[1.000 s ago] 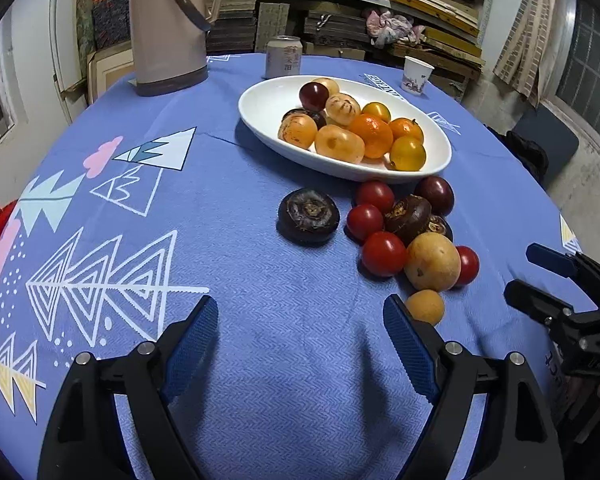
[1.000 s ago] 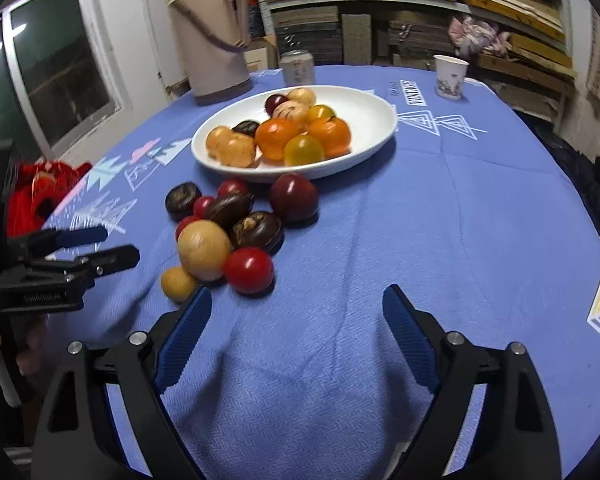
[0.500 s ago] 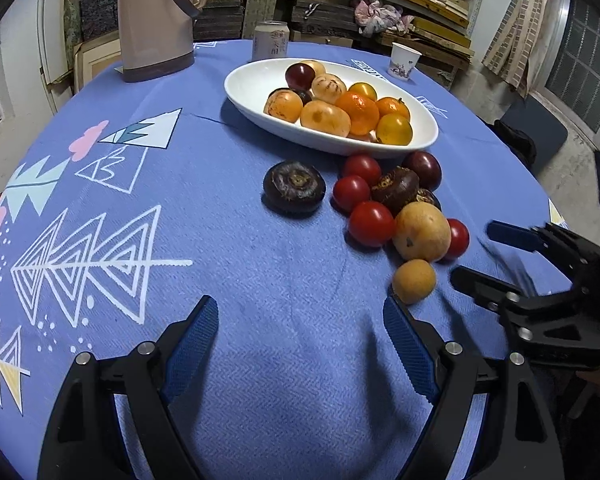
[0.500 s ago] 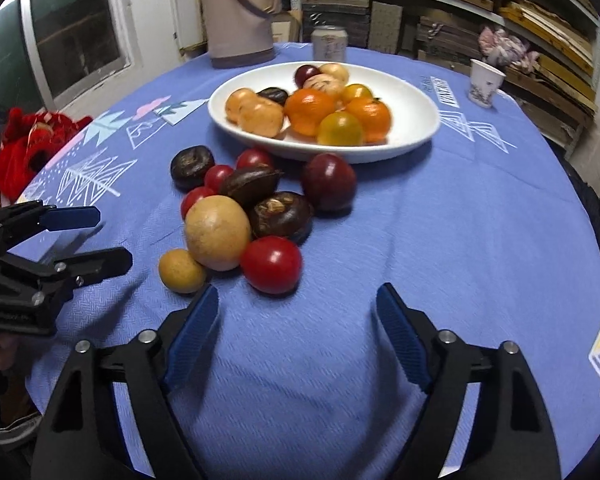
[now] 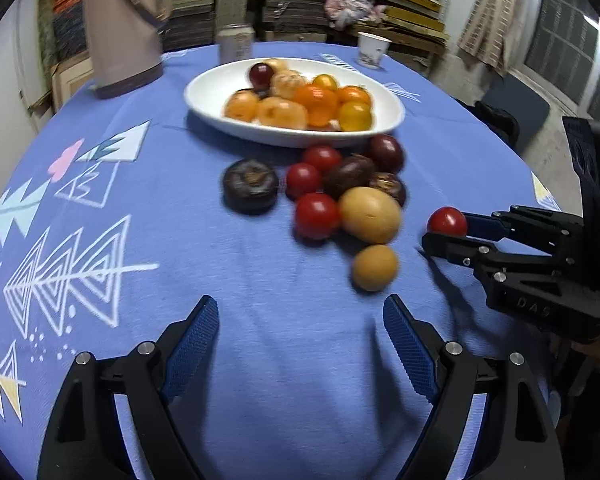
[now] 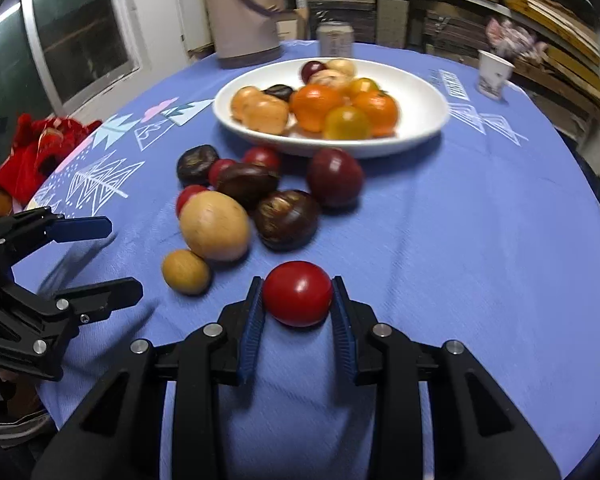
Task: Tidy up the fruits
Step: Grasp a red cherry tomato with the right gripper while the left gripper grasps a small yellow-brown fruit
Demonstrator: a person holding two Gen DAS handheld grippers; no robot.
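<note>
Right gripper (image 6: 298, 300) is closing its blue pads on a red cherry tomato (image 6: 297, 293), one pad at each flank; in the right wrist view both pads are meeting the skin, so I am judging it gripped, though whether it is lifting clear of the blue tablecloth (image 6: 480, 240) I cannot tell. Left gripper (image 5: 300, 332) is hanging over bare cloth with its jaws spread wide and nothing between them. The tomato is sitting at the near edge of the loose heap, apart from the rest: the large tan fruit (image 6: 214, 226), the small tan fruit (image 6: 186, 272) and a dark chestnut-like fruit (image 6: 287, 219) are lying just beyond it. The white bowl (image 6: 420, 120) is standing farther back, already carrying oranges and yellow fruit, with open space showing on its right side. Judgement on the step in hand, the pick and carry to the bowl: squeezing only enough to hold is what matters, since a ripe tomato is likely splitting or squirting out of smooth pads under hard pressure. Lifting straight up before travelling forward is keeping the fingers off the heap, which would otherwise be rolling. Approaching the bowl over its near rim and lowering into the free right side, then opening slowly, is guarding against the tomato bouncing out. The left gripper is best staying out of the carry path.
</note>
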